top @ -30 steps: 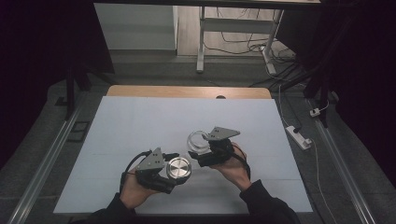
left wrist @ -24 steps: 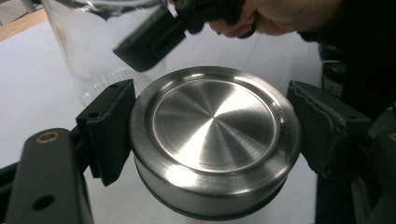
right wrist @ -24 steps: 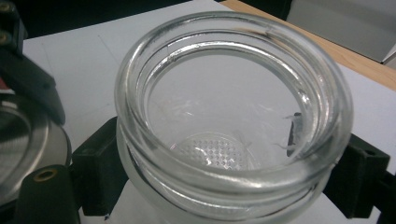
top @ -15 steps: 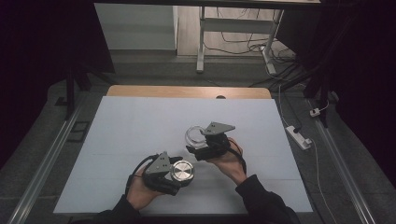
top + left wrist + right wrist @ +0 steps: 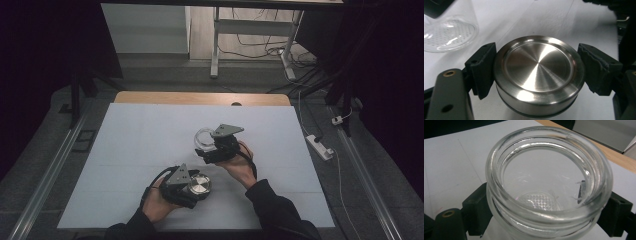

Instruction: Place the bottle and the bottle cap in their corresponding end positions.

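Here the table (image 5: 125, 150) carries both hands near its front edge. The right gripper (image 5: 210, 148) clamps an open glass jar (image 5: 549, 182), the left gripper (image 5: 197, 187) its steel lid (image 5: 537, 75). Lid and jar are apart; joining them seems left.

A white-topped table (image 5: 150, 135) with a wooden far edge fills the frame's centre; whether anything rests on it is unclear.

one glass jar (image 5: 204, 140), one steel lid (image 5: 199, 184), two grippers, one white table (image 5: 130, 145)
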Demonstrator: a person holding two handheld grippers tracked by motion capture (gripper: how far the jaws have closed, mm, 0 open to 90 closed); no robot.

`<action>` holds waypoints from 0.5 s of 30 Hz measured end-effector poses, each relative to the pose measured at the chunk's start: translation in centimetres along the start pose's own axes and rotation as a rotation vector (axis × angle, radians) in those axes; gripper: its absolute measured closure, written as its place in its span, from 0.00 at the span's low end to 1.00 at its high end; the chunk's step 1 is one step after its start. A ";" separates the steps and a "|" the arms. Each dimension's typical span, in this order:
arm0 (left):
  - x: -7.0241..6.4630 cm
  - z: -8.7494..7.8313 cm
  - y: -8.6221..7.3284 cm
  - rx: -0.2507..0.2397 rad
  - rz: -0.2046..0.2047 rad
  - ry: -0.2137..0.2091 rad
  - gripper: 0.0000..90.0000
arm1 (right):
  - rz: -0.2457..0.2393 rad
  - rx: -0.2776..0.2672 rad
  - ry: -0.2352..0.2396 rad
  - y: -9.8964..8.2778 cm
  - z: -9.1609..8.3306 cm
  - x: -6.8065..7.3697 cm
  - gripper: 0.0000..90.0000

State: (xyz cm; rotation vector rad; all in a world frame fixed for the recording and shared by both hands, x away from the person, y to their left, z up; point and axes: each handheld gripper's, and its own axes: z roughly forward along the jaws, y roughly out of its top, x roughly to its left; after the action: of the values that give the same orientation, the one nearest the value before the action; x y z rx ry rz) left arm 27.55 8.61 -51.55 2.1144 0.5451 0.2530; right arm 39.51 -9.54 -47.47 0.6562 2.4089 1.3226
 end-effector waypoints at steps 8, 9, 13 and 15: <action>0.4 1.3 -0.2 0.036 -0.005 0.008 0.23 | -0.003 0.013 -0.013 0.1 1.4 -0.6 0.16; 0.5 1.5 -0.2 0.045 -0.005 0.013 0.23 | -0.005 0.011 -0.014 0.1 1.5 -0.7 0.16; 0.6 1.7 -0.3 0.056 -0.005 0.021 0.23 | 0.000 0.019 -0.021 0.1 2.2 -1.1 0.16; 0.7 1.9 -0.3 0.067 -0.003 0.026 0.23 | 0.002 0.024 -0.022 0.0 2.6 -1.3 0.16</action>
State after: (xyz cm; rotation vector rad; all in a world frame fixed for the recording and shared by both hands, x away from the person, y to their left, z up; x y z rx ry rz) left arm 28.80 7.70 -52.92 2.1772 0.5788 0.2638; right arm 41.82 -8.42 -48.76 0.6759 2.4112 1.2827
